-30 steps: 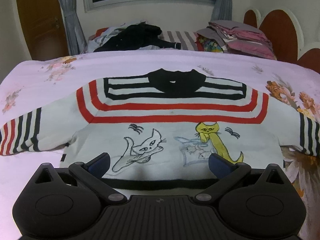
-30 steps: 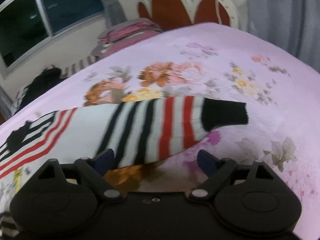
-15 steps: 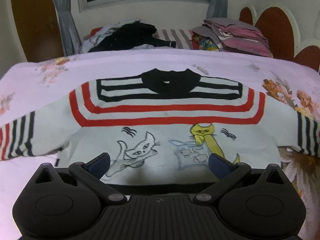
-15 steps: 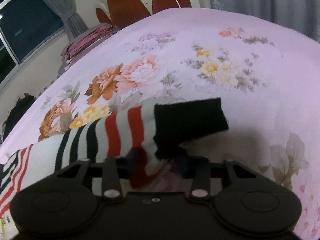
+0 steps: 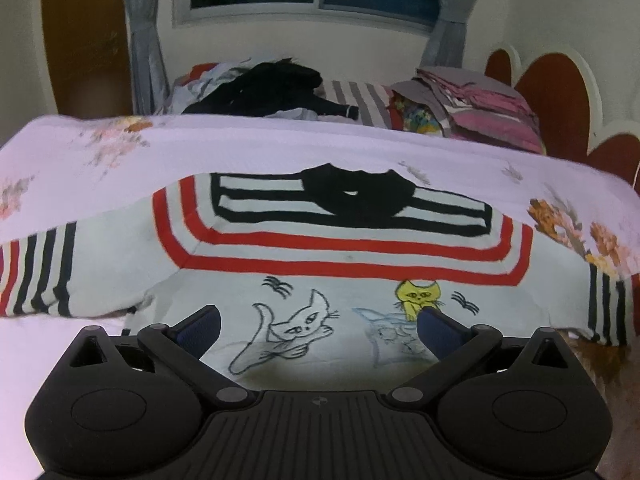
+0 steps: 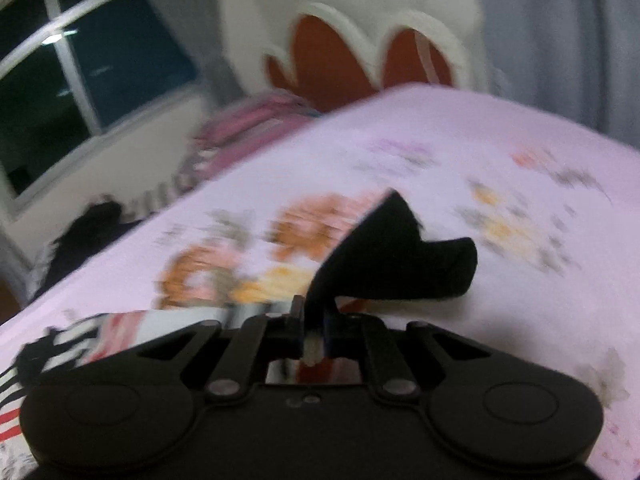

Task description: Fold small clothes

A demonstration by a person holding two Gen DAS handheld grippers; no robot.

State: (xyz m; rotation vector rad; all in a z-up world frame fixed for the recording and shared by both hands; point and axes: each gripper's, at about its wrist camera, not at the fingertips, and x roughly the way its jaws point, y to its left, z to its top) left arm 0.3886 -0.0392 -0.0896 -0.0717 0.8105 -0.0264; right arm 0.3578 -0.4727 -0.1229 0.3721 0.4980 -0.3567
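A small white sweater (image 5: 344,256) with red and black stripes, a black collar and cat drawings lies flat, face up, on the pink floral bedspread (image 5: 260,148). My left gripper (image 5: 318,324) hovers open over its lower hem, nothing between the fingers. In the blurred right wrist view, my right gripper (image 6: 314,332) is shut on the sweater's right sleeve near its black cuff (image 6: 396,256), which is lifted off the bed and sticks up past the fingertips. The striped part of that sleeve (image 6: 120,330) trails away to the left.
A heap of dark and light clothes (image 5: 272,88) and a stack of folded pink and grey items (image 5: 476,108) lie beyond the bed's far edge under the window. A red and white headboard (image 5: 560,92) stands at the right. Grey curtains (image 6: 560,40) hang beyond the bed.
My right gripper went from wide open around the sleeve to shut on it near the cuff, then lifted it off the bedspread. My left gripper drifted slightly over the hem and stayed open.
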